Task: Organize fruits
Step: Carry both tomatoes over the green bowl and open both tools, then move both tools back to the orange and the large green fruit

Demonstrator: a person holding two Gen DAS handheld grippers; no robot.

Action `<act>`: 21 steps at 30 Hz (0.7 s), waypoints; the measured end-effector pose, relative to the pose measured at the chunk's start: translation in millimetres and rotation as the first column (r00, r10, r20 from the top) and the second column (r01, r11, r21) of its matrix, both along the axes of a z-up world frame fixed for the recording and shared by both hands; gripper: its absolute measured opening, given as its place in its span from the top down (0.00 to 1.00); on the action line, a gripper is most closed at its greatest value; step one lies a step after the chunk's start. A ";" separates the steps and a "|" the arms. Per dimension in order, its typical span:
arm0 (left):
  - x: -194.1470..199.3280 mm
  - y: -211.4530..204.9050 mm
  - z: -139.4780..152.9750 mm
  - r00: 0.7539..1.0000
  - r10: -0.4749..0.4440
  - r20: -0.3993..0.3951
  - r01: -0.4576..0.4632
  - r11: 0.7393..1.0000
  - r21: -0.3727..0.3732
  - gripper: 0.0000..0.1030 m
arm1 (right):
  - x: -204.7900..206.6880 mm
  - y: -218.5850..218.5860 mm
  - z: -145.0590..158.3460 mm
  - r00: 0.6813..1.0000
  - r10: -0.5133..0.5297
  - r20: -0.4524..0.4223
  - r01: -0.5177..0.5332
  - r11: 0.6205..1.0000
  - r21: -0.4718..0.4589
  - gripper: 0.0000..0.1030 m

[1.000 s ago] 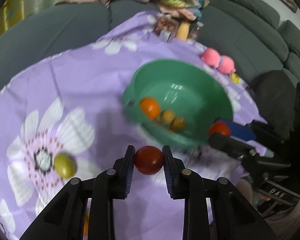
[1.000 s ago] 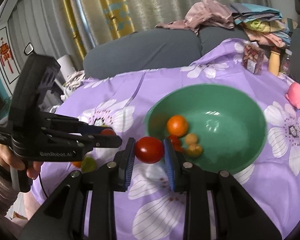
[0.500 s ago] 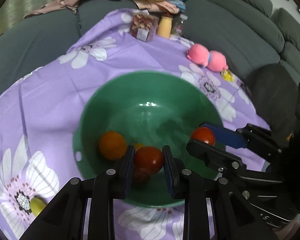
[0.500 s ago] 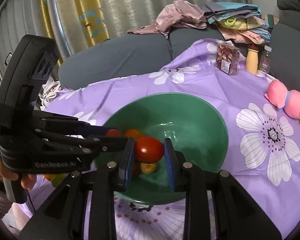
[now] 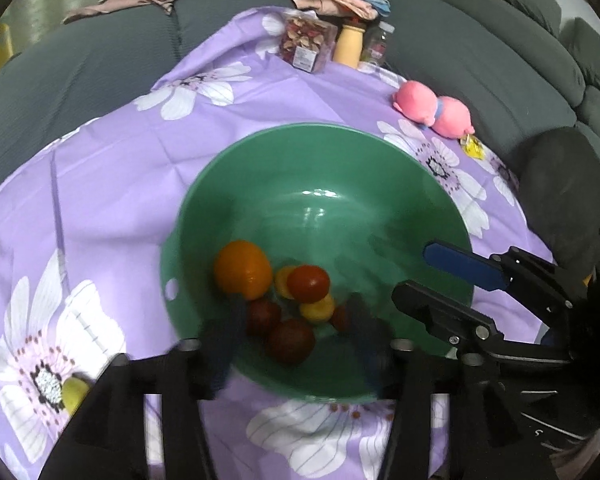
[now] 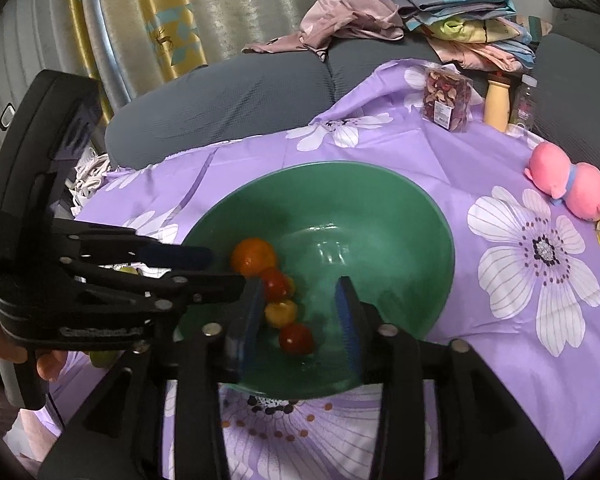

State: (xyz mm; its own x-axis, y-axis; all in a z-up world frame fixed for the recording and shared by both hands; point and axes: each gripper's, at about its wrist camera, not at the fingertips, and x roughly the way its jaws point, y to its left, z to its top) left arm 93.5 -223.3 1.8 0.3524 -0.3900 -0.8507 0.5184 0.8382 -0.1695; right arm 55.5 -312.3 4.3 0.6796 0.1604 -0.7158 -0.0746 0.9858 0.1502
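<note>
While both sets of fingers spread over the green bowl (image 5: pixel 260 168), the fruit lands inside. Left gripper (image 5: pixel 296 340) is opening, fingers blurred, nothing pinched between them; a red tomato (image 5: pixel 290 340) lies loose in the gap on the bowl floor. Right gripper (image 6: pixel 300 312) is opening too, part way, blue pads clear of another red tomato (image 6: pixel 296 338) sitting below them. Neither holds anything.

Fruit pile sits at the near-left of the bowl floor: orange (image 5: pixel 242 268), a red tomato on top (image 5: pixel 308 283), small yellow fruits (image 5: pixel 318 308), darker red ones. Far-right half of the bowl is bare.

Doing the release well, my read: let the fingers open wide enough to clear the tomatoes, then lift straight up, no sideways drag, or a pad may nudge the pile or hook the near rim.

Room: the two grippers are close, right fingers (image 5: pixel 460 268) reach over the bowl's right rim, left tool crosses the left rim in the right view. Back out one at a time. Open purple cloth on the bench (image 6: pixel 500 320) right of the bowl; pink plush (image 6: pixel 568 190) and jars (image 6: pixel 446 98) stay far. A green fruit (image 5: pixel 74 394) waits near left on the cloth, probably next.
</note>
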 end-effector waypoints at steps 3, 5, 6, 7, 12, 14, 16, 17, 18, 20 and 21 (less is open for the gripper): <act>-7.3 12.2 6.1 1.000 0.018 0.009 -0.018 1.000 -0.018 0.43 | -6.2 1.9 2.9 1.000 -0.005 0.005 0.005 1.000 0.009 0.52; -13.7 21.3 9.3 0.999 0.038 0.016 -0.038 0.999 -0.014 0.36 | -11.0 3.8 5.6 1.000 -0.007 0.010 0.006 1.000 0.012 0.49; -16.8 25.8 10.6 0.999 0.048 0.024 -0.048 0.999 -0.014 0.28 | -13.9 5.2 7.4 1.000 -0.007 0.014 0.007 1.000 0.012 0.46; -21.5 32.0 12.4 0.998 0.058 0.033 -0.057 0.998 -0.019 0.24 | -16.4 6.8 8.7 1.000 -0.008 0.017 0.008 1.000 0.012 0.43; -38.5 61.5 12.1 0.994 0.109 0.020 -0.109 0.993 -0.035 0.20 | -32.8 16.2 17.7 0.999 0.006 0.043 -0.007 1.000 0.027 0.36; -44.6 74.8 10.5 0.990 0.138 0.014 -0.137 0.990 -0.038 0.20 | -38.6 21.9 20.2 0.999 0.024 0.048 -0.026 0.999 0.041 0.34; -51.1 90.4 8.0 0.985 0.172 0.001 -0.172 0.984 -0.045 0.20 | -43.0 28.7 21.1 0.998 0.045 0.049 -0.048 0.998 0.050 0.33; -54.0 95.6 7.1 0.983 0.185 -0.003 -0.185 0.982 -0.049 0.20 | -45.0 33.4 21.1 0.997 0.059 0.047 -0.061 0.997 0.052 0.33; -57.1 102.5 5.7 0.980 0.198 -0.010 -0.198 0.979 -0.052 0.19 | -47.1 38.2 20.9 0.996 0.074 0.045 -0.077 0.995 0.056 0.33; -63.6 115.2 1.6 0.975 0.222 -0.018 -0.223 0.974 -0.045 0.13 | -50.3 46.6 20.2 0.994 0.105 0.039 -0.108 0.992 0.067 0.32; -65.6 120.0 -0.1 0.972 0.235 -0.019 -0.235 0.971 -0.042 0.09 | -51.8 50.9 19.2 0.992 0.119 0.035 -0.122 0.990 0.070 0.31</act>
